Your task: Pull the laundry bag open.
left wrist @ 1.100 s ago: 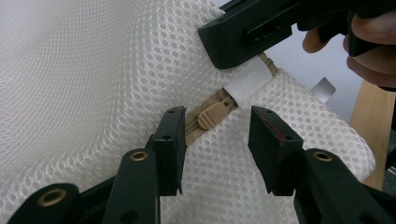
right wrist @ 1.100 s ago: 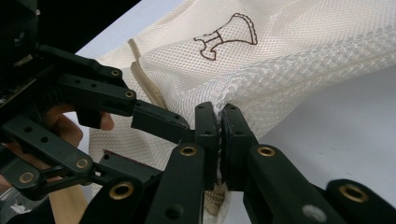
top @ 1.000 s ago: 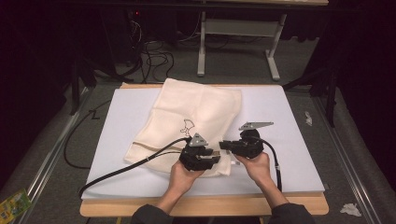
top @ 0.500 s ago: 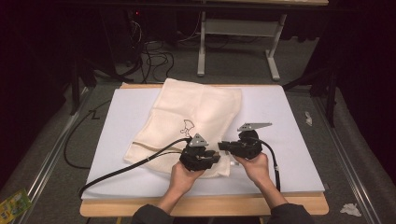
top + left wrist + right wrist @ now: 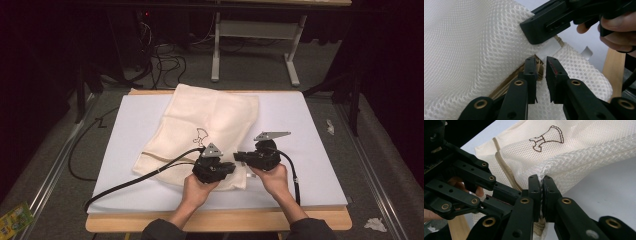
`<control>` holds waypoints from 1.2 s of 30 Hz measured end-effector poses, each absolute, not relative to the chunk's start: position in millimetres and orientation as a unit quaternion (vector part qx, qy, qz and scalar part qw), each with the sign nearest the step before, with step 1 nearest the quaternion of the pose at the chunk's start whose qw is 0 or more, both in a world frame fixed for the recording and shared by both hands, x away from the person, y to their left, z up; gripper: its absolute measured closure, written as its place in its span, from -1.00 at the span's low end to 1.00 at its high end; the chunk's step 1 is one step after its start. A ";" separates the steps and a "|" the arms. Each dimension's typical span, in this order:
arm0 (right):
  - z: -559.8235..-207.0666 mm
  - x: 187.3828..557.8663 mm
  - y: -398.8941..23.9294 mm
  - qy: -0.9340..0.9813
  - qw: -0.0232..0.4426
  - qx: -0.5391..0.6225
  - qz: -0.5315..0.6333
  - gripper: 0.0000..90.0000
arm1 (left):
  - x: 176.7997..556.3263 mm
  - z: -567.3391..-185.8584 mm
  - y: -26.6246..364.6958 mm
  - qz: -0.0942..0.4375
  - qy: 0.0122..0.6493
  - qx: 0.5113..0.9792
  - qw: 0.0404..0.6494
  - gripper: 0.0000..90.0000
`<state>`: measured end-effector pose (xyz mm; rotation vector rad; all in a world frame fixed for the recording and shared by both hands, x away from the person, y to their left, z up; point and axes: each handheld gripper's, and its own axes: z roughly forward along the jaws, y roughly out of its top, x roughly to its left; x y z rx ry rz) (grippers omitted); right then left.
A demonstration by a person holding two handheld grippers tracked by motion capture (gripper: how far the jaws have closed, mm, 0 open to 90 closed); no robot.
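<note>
Both forearms come in from the near edge of the desk (image 5: 320,150), and the hands meet low over its middle, the left gripper (image 5: 227,167) and the right gripper (image 5: 241,157) pointing toward each other almost tip to tip. The left hand (image 5: 197,187) cups its tool from below with the cable trailing off to the left; the right hand (image 5: 272,176) holds its tool level, the grey three-cornered plate on top. The right jaws are pressed together on the near edge of the cream mesh laundry bag (image 5: 210,125), the fabric bunched and lifted into a ridge where they pinch it. The left jaws have just been closing and now stand a narrow gap apart at the bag's tan zipper (image 5: 506,83) beside a white fabric tab (image 5: 549,50); whether they already press on anything I cannot tell. The bag lies flat on the pale blue desk top, left of centre, its far end reaching the far edge. Its weave is a fine honeycomb net, and a small brown outline drawing (image 5: 546,138) is printed on the upper face.
</note>
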<state>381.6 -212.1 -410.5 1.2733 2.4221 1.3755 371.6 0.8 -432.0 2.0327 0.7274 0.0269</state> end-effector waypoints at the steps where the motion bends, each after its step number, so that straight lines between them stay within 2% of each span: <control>1: -410.5 381.5 -211.8 0.791 0.041 0.414 0.448 0.96 | 372.0 -432.5 0.8 0.010 0.297 0.831 0.470 0.77; 11: -410.8 381.6 -211.6 0.792 0.042 0.414 0.446 0.96 | 373.1 -433.4 0.9 0.008 0.296 0.833 0.468 0.92; 24: -410.1 381.3 -213.8 0.792 0.037 0.416 0.446 0.91 | 372.8 -431.3 1.7 0.011 0.293 0.832 0.471 0.94; 36: -412.3 379.1 -217.1 0.790 0.027 0.417 0.449 0.67 | 371.8 -429.4 2.6 0.016 0.291 0.832 0.473 0.94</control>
